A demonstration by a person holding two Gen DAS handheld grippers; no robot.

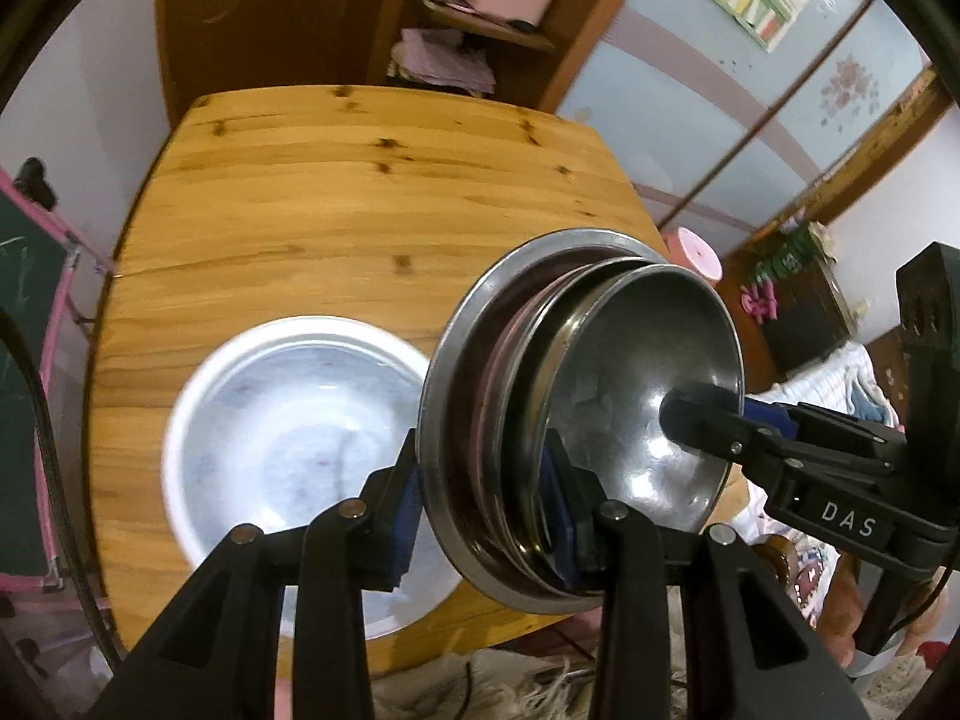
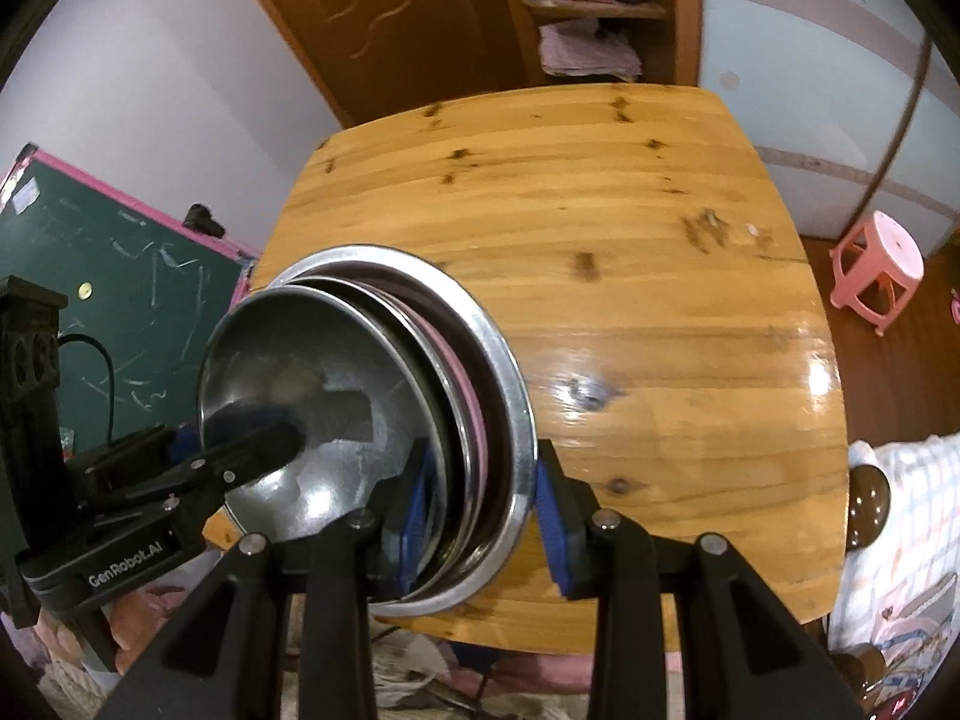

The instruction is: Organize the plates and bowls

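A nested stack of steel plates and bowls point(image 1: 576, 408), with a pink one in between, stands on edge above the wooden table point(image 1: 360, 210). My left gripper point(image 1: 486, 516) is shut on the stack's near rim, one pad on each side. My right gripper point(image 2: 480, 516) clamps the same stack point(image 2: 372, 420) from the opposite side. Each gripper's finger shows inside the innermost bowl in the other's view, the right gripper's finger point(image 1: 708, 420) and the left gripper's finger point(image 2: 252, 450). A large white basin point(image 1: 288, 420) sits on the table below and left of the stack.
A pink stool point(image 2: 876, 270) stands on the floor right of the table. A green chalkboard point(image 2: 120, 324) with a pink frame leans at the left. A shelf point(image 1: 480, 18) with cloths and pink items is behind the table.
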